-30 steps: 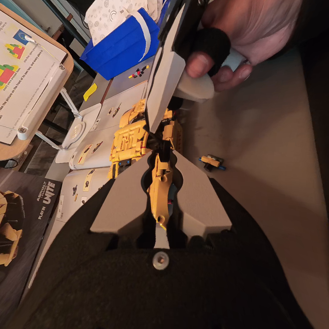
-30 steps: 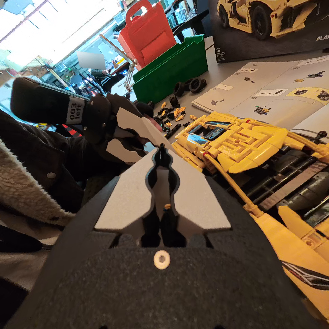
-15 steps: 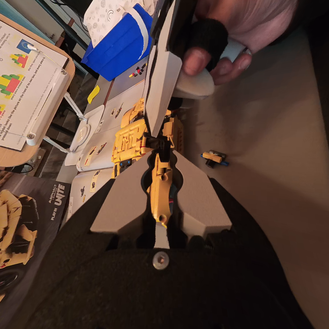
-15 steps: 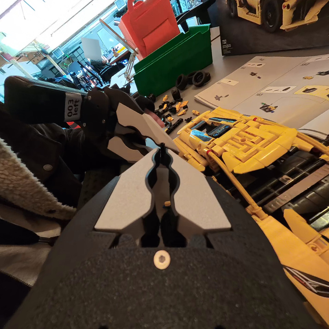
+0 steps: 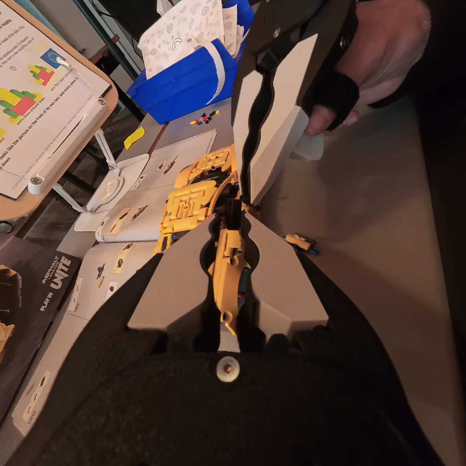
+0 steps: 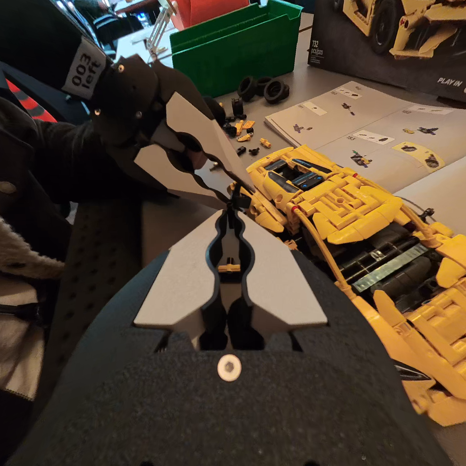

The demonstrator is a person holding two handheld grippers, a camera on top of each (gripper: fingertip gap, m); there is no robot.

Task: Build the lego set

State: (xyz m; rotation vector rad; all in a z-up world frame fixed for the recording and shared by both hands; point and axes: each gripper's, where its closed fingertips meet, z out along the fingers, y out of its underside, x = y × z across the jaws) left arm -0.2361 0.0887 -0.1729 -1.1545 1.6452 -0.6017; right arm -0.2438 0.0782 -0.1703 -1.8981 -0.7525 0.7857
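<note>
Glossy yellow plastic car (image 6: 348,216); matt paper manual (image 6: 378,131); smooth table (image 5: 353,201).

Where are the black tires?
In the right wrist view, the black tires sit on the table at upper middle, just in front of the green bin.
</note>
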